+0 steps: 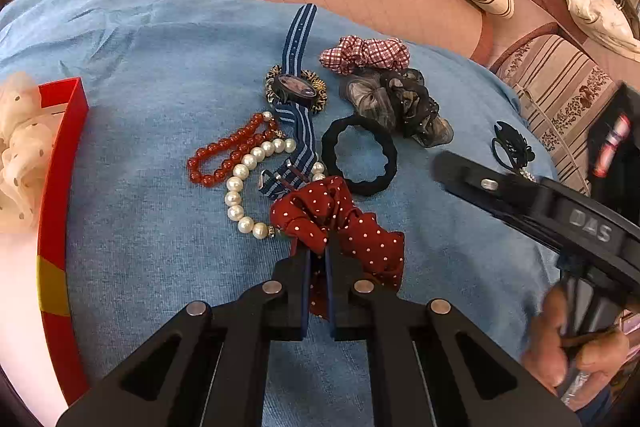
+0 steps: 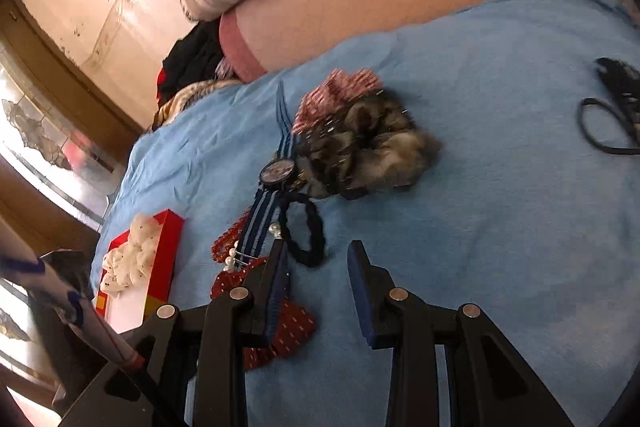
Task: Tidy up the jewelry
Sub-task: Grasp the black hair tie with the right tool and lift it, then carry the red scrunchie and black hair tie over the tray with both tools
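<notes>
Pinching the dark-red white-dotted fabric scrunchie (image 1: pixel 340 223), your left gripper (image 1: pixel 318 255) is clamped tight; your right gripper (image 2: pixel 316 255) hangs part-open, empty, just right of it.

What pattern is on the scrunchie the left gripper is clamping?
Dark red with small white polka dots; the scrunchie in the left gripper shows best in the left wrist view.

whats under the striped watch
The watch lies on a gold and black hair tie, whose edge shows around the dial. Its lower strap crosses the pearl bracelet. The rest of that tie is covered.
</notes>
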A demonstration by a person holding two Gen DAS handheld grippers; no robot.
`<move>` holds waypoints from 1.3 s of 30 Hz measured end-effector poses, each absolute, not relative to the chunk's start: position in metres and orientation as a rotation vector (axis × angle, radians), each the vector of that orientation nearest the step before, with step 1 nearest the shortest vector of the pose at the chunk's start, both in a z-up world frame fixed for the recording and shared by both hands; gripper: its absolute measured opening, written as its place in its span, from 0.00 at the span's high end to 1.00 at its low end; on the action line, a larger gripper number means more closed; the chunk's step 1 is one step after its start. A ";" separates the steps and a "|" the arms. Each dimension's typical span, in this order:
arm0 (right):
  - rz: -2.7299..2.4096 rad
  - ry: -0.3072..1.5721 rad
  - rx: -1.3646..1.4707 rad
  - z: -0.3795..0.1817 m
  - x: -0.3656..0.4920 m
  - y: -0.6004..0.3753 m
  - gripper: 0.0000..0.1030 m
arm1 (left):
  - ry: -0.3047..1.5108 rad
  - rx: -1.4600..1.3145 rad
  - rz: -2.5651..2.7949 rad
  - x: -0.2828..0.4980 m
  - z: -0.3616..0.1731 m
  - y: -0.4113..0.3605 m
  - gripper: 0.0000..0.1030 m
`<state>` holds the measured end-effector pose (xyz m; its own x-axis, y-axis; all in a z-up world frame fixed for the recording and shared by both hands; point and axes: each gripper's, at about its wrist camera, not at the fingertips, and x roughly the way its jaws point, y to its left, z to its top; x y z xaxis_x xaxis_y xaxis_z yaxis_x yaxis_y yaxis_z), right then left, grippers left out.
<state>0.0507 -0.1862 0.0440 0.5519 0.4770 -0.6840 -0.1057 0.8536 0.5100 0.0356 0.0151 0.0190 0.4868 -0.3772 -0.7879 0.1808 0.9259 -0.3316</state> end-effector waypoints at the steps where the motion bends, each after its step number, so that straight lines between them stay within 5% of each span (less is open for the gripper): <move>1: 0.345 0.933 0.424 0.042 0.054 -0.181 0.67 | 1.007 -0.208 -0.341 0.035 0.019 0.015 0.94; 6: 0.304 0.948 0.330 0.030 0.070 -0.161 0.67 | 1.008 -0.170 -0.353 0.035 0.016 0.009 0.94; 8: 0.316 0.969 0.299 0.022 0.074 -0.154 0.85 | 1.013 -0.148 -0.337 0.036 0.014 0.007 0.75; 10: 0.318 0.960 0.274 0.021 0.073 -0.151 0.91 | 1.009 -0.160 -0.328 0.037 0.011 0.010 0.70; 13: 0.311 0.911 0.271 0.040 0.064 -0.156 0.91 | 1.009 -0.170 -0.345 0.037 0.011 0.012 0.92; 39: 0.290 0.751 0.351 0.093 -0.044 -0.189 0.91 | 0.775 -0.097 -0.351 -0.074 0.062 0.031 0.93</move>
